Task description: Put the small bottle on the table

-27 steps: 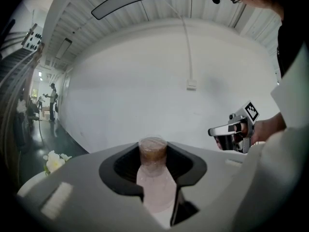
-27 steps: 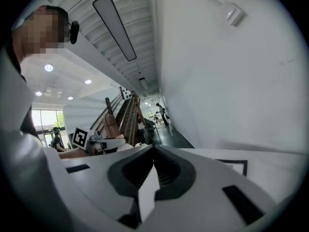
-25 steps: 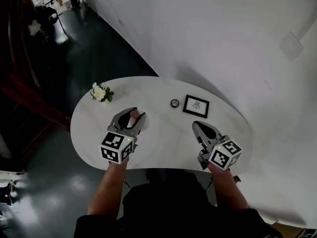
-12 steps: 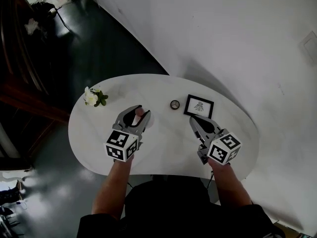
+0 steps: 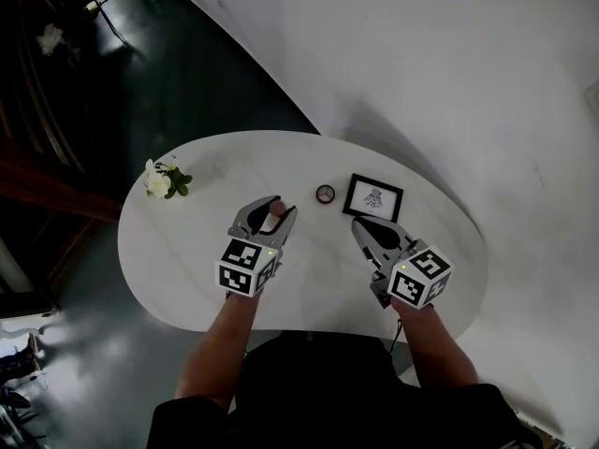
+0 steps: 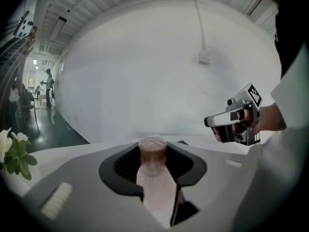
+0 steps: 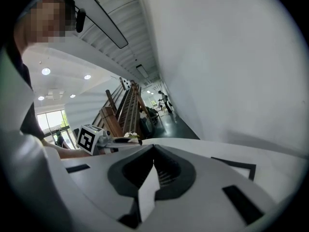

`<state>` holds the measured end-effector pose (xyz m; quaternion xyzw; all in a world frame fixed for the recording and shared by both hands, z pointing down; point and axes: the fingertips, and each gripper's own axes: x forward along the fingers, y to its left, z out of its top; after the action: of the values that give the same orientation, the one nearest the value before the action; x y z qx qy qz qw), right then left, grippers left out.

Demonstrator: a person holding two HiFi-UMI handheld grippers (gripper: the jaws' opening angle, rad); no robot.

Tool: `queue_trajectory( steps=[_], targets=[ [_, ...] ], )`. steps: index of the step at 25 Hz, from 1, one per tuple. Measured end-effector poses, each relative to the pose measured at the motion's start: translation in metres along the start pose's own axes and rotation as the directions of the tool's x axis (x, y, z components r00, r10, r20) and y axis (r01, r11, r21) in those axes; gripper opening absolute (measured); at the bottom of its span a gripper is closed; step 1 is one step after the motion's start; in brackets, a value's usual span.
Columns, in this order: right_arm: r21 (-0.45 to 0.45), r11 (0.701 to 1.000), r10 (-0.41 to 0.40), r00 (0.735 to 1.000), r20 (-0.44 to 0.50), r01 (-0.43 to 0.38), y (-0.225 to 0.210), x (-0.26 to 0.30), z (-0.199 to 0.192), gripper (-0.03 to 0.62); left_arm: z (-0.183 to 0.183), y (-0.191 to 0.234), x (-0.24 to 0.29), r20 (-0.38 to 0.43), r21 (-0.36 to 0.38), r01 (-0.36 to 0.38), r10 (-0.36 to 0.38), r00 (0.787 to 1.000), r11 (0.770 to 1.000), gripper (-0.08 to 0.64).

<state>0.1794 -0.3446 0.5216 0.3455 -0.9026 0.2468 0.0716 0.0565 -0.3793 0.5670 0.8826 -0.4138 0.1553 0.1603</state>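
The small bottle (image 6: 153, 164), pale pink with a brownish cap, sits between the jaws of my left gripper (image 6: 153, 151), which is shut on it. In the head view the bottle (image 5: 278, 210) and left gripper (image 5: 272, 216) are over the left-middle of the white oval table (image 5: 187, 251). I cannot tell whether the bottle touches the tabletop. My right gripper (image 5: 359, 227) is over the table's right half with its jaws together and nothing between them. The right gripper view shows its tips (image 7: 153, 151) meeting.
A sprig of white flowers (image 5: 159, 180) lies at the table's left end. A small round dark object (image 5: 326, 193) and a black-framed picture (image 5: 373, 197) lie at the far side, ahead of the right gripper. A white wall curves behind; dark floor lies to the left.
The left gripper has carried the bottle a little to the right, toward the table's middle. The right gripper has edged slightly forward. The head view has shifted.
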Motion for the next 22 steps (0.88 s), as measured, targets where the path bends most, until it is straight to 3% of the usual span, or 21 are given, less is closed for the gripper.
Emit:
queue_trajectory(
  steps=[22],
  targets=[
    [0.034, 0.999, -0.001, 0.999, -0.035, 0.002, -0.016, 0.009, -0.009, 0.011, -0.064, -0.014, 0.061, -0.187, 0.063, 0.102, -0.088, 0.978, 0.993, 0.150]
  ],
)
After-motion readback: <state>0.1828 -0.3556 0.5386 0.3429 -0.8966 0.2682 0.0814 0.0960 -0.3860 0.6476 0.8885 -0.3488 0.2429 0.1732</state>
